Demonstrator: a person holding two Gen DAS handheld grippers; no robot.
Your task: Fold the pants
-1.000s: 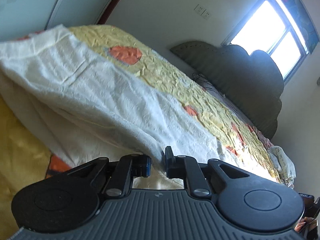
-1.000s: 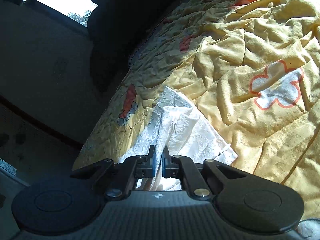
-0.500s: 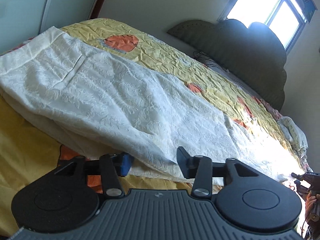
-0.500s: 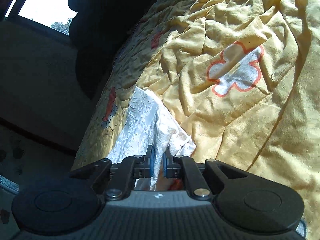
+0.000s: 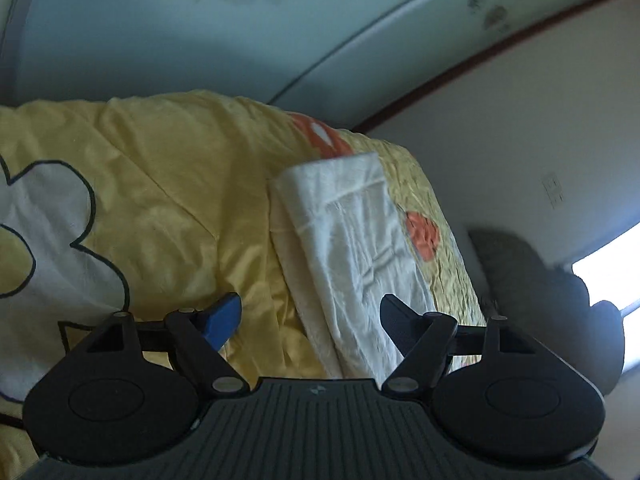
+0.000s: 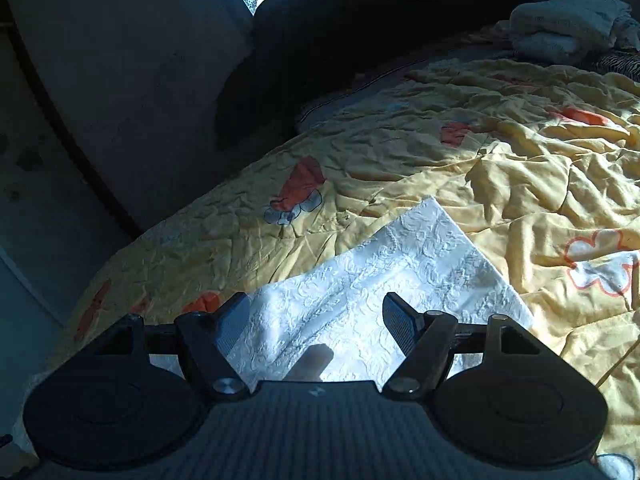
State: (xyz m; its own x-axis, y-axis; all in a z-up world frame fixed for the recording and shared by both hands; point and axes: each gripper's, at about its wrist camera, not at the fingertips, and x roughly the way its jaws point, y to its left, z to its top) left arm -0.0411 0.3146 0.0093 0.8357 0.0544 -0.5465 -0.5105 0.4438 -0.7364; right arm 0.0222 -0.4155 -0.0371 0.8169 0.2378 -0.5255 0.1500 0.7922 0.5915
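One wide bed with a wrinkled yellow quilt printed with orange and white flowers (image 6: 520, 168) fills both views. One pair of white textured cotton pants (image 6: 384, 280), folded into a long band, lies flat on the quilt. In the right wrist view its long axis runs from 7 o'clock to 1 o'clock, with the squared end at 1 o'clock; in the left wrist view the pants (image 5: 352, 248) run from 5 o'clock up to 12 o'clock. One pile of pale folded cloth (image 6: 568, 24) sits far away at 1 o'clock. The two grippers are both spread: the left gripper (image 5: 310, 314) has just been opening, with nothing between the jaws, and the right gripper (image 6: 316, 314) has just been opening too, above the pants but not pressing them.
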